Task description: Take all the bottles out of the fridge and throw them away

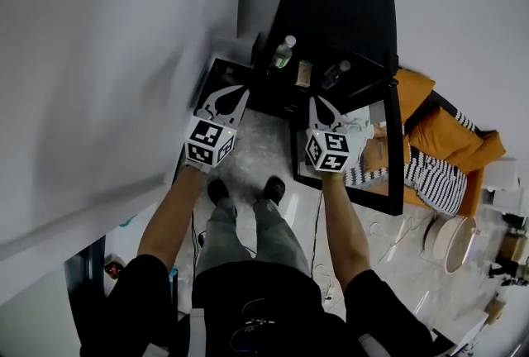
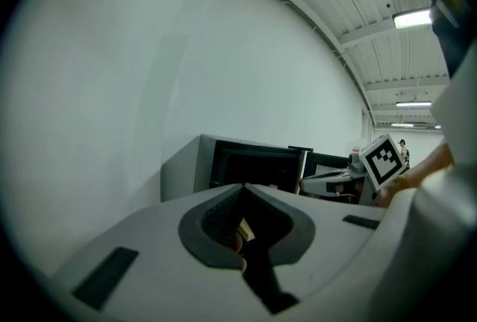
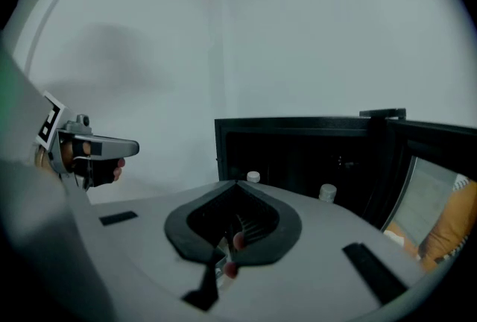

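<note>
A black fridge (image 1: pixel 331 0) stands open on the floor ahead of me. Inside it are a clear bottle with a green label (image 1: pixel 283 51), a small tan bottle (image 1: pixel 303 73) and a dark bottle (image 1: pixel 335 74). In the right gripper view, two white bottle caps (image 3: pixel 253 177) (image 3: pixel 327 192) show above the jaws inside the fridge (image 3: pixel 313 153). My left gripper (image 1: pixel 234 91) (image 2: pixel 242 186) is in front of the fridge's left side, shut and empty. My right gripper (image 1: pixel 318 103) (image 3: pixel 237 183) is in front of the opening, shut and empty. Neither touches a bottle.
The fridge's glass door (image 1: pixel 395 140) hangs open to the right. A person in orange and striped clothes (image 1: pixel 446 153) crouches behind it. A white wall (image 1: pixel 99 58) runs along the left. A round white object (image 1: pixel 450 241) lies on the floor at right. My feet (image 1: pixel 245 190) stand just behind the grippers.
</note>
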`<state>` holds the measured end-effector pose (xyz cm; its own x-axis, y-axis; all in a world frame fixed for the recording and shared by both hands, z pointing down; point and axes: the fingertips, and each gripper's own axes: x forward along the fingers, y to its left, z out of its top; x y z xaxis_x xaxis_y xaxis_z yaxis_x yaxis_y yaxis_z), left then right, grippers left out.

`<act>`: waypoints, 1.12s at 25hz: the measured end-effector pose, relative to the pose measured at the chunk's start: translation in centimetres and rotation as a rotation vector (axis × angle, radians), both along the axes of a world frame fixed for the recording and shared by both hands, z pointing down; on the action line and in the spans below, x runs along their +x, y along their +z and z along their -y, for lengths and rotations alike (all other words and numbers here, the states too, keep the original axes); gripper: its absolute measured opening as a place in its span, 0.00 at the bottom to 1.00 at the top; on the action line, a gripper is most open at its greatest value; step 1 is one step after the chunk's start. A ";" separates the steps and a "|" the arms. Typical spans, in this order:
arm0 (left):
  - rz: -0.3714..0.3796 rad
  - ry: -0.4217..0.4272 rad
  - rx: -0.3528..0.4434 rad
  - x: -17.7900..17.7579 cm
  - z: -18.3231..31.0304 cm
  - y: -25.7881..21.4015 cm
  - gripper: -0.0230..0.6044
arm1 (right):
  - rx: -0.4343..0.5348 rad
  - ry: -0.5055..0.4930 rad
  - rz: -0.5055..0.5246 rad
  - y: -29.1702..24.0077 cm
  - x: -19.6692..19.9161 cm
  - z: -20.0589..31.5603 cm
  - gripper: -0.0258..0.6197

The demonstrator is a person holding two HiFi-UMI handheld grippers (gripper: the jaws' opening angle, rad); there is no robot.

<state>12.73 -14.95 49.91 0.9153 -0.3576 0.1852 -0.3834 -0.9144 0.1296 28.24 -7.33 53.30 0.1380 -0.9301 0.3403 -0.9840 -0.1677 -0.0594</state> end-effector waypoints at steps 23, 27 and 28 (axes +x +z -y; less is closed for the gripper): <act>0.003 -0.022 0.057 5.1 3.8 14.4 0.04 | 0.044 0.008 0.014 16.6 3.7 6.2 0.04; -0.002 -0.019 0.044 5.5 3.9 16.1 0.04 | 0.048 0.054 -0.004 18.4 4.2 5.7 0.04; -0.003 -0.017 0.040 5.7 3.9 16.4 0.04 | 0.051 0.066 -0.012 18.7 4.4 5.7 0.04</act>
<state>18.43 -18.82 66.30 0.9097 -0.3802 0.1672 -0.3986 -0.9123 0.0941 32.61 -12.99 71.99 0.2031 -0.9351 0.2903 -0.9717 -0.2290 -0.0582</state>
